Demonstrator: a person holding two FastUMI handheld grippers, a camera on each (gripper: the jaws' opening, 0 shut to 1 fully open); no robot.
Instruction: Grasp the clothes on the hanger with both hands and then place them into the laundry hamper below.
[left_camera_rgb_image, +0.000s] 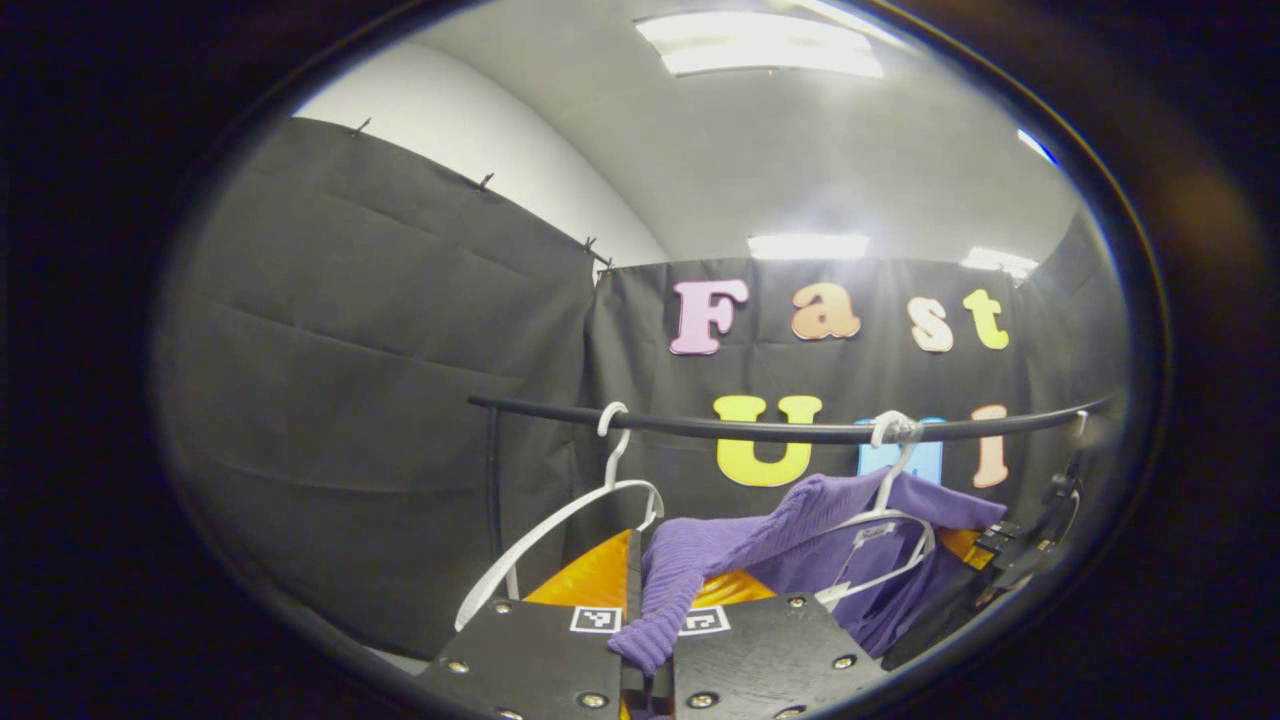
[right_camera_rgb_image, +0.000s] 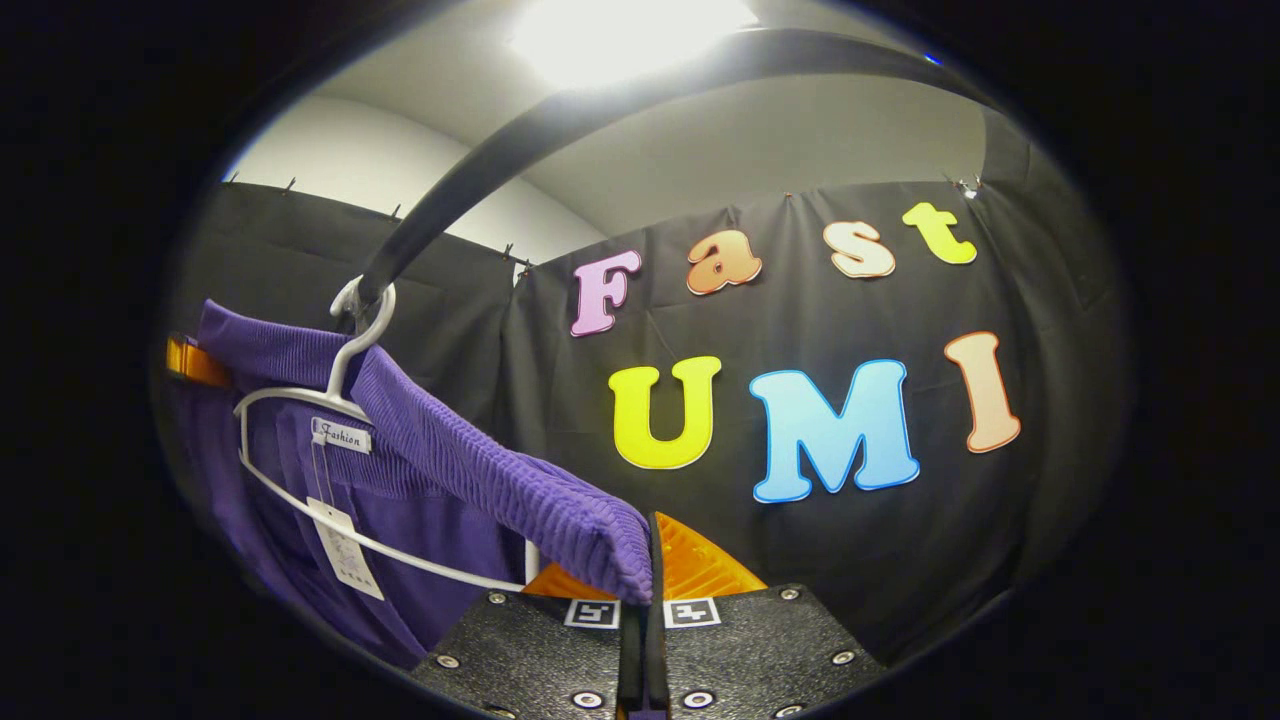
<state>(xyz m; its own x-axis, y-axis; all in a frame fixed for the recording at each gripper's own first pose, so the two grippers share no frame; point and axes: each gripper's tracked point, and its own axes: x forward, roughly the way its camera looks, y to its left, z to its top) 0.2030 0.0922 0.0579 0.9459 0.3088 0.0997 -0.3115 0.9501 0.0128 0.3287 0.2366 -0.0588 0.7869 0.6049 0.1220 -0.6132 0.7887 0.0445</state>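
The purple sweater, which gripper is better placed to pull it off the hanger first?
Probably the right gripper: it pinches the purple sweater close beside the hanger. The left gripper holds a stretched end farther away.

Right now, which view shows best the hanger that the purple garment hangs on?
The right gripper view: the white hanger is close there, from its hook on the black rail to its lower bar. In the left gripper view the same hanger is farther off, partly wrapped by the purple garment.
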